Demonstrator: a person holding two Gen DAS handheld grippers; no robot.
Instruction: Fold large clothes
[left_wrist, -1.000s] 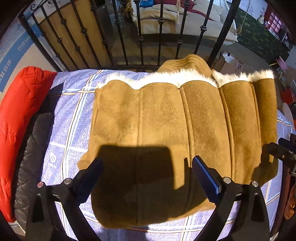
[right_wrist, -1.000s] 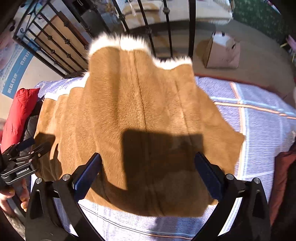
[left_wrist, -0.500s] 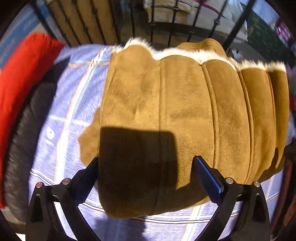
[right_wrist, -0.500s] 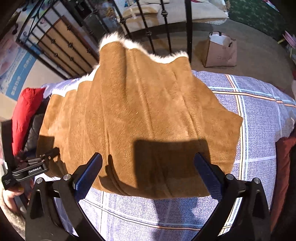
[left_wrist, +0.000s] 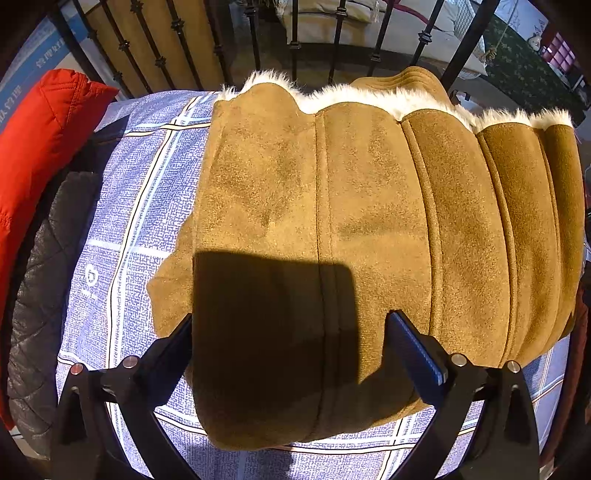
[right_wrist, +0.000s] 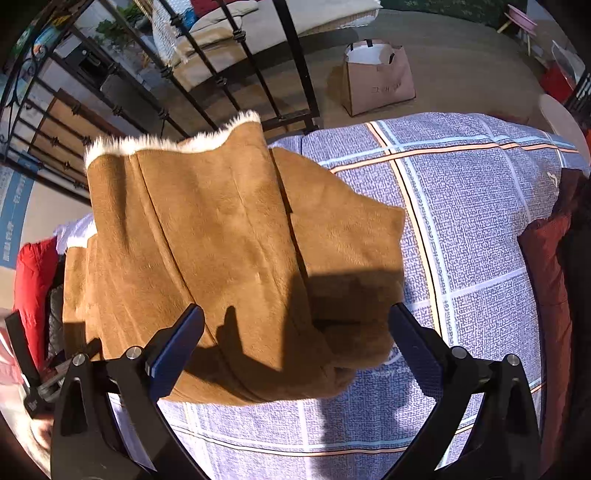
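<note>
Left wrist view
Left tool (left_wrist: 291, 343): fingers spread wide, pinching nothing, hovering over the near edge of the coat.
Coat (left_wrist: 369, 221): tan suede, folded, lying on the bed, filling the middle and right of the view; its near edge sits between the two fingers.
Fur trim (left_wrist: 369, 99): white, running along the coat's far edge, up by the railing.
Shadow (left_wrist: 273, 317): a dark square block on the coat's near part, between the fingers.
Bed (left_wrist: 136, 206): blue checked cover, bare on the left of the coat and along the near side.
Red jacket (left_wrist: 40, 125): far left, off the edge of the bed cover.
Grey quilt (left_wrist: 40, 295): near left, just beside the red jacket.
Railing (left_wrist: 295, 44): black iron bars across the far side.

Right wrist view
Right tool (right_wrist: 295, 343): fingers spread, nothing between the pads, poised above the coat's near right corner.
Coat (right_wrist: 221, 240): on the left half of the bed, folded layers stacked, fur edge at the far left.
Bed (right_wrist: 472, 221): checked cover bare on the right.
Paper bag (right_wrist: 376, 77): on the floor beyond the bed, far right of the railing.
Left tool (right_wrist: 33, 384): partly seen at the near left edge; its state cannot be told from here.
</note>
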